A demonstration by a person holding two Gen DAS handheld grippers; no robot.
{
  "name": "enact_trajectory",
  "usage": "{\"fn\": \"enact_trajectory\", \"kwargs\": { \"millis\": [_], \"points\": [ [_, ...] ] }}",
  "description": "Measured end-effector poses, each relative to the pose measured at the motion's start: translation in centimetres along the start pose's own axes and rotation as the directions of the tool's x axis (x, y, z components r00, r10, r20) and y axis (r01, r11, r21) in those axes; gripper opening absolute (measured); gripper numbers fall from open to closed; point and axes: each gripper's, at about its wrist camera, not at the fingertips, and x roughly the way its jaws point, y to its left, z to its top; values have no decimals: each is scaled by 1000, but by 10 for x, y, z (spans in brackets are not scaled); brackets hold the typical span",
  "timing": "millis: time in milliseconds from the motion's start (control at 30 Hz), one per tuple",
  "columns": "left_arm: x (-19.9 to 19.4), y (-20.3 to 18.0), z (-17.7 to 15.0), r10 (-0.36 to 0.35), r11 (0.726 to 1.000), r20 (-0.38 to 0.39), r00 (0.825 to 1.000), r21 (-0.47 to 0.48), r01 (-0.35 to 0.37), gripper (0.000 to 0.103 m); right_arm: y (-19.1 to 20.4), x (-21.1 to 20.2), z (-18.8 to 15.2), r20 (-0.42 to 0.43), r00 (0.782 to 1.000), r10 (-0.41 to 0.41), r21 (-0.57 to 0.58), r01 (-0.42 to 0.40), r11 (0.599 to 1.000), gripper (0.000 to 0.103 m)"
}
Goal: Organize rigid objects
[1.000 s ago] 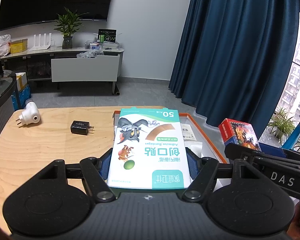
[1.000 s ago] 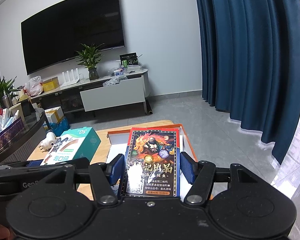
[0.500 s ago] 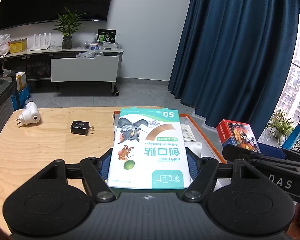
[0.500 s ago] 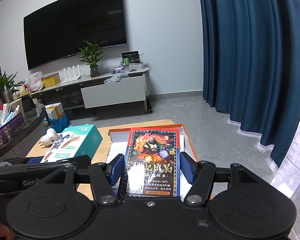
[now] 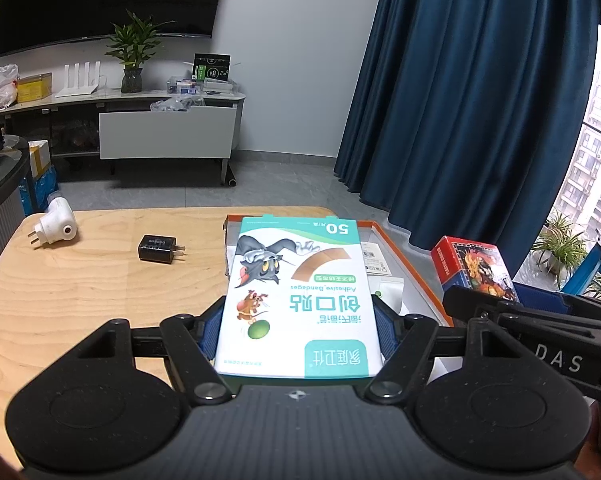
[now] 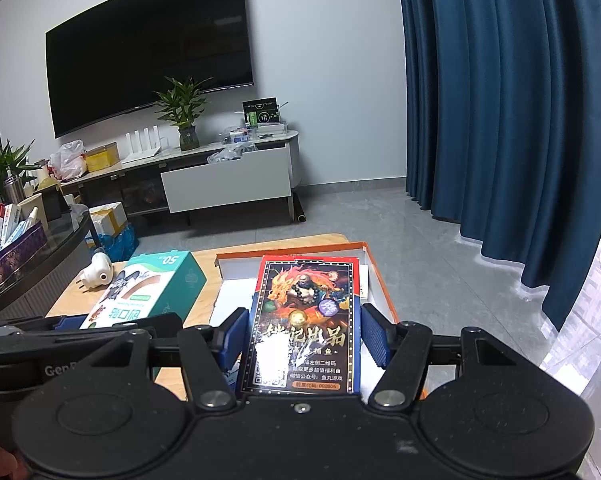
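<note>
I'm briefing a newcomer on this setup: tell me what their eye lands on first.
The teal adhesive bandage box with its cartoon cat and mouse, clamped in the left tool above the wooden table. Next, the red and blue dragon-print card box gripped by the right tool over the orange-rimmed white tray. Two plug adapters lie at the table's far left.

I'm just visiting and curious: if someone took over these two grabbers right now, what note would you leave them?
Left gripper: shut on the bandage box.
Right gripper: shut on the card box.
Both boxes are held above the orange-rimmed tray, neither set down yet.
Left on the wooden table: white plug adapter and black charger, both untouched.
Likely next: put both boxes in the tray, then fetch the two plugs.
</note>
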Motion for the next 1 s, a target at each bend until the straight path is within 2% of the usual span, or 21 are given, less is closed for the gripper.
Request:
{"fn": "enact_trajectory", "kwargs": {
  "millis": [1000],
  "points": [
    [3, 5, -1, -5, 1000, -7, 1000, -15, 5, 72, 1, -1, 2, -4, 1000, -1, -2, 1, 1000, 73]
  ]
}}
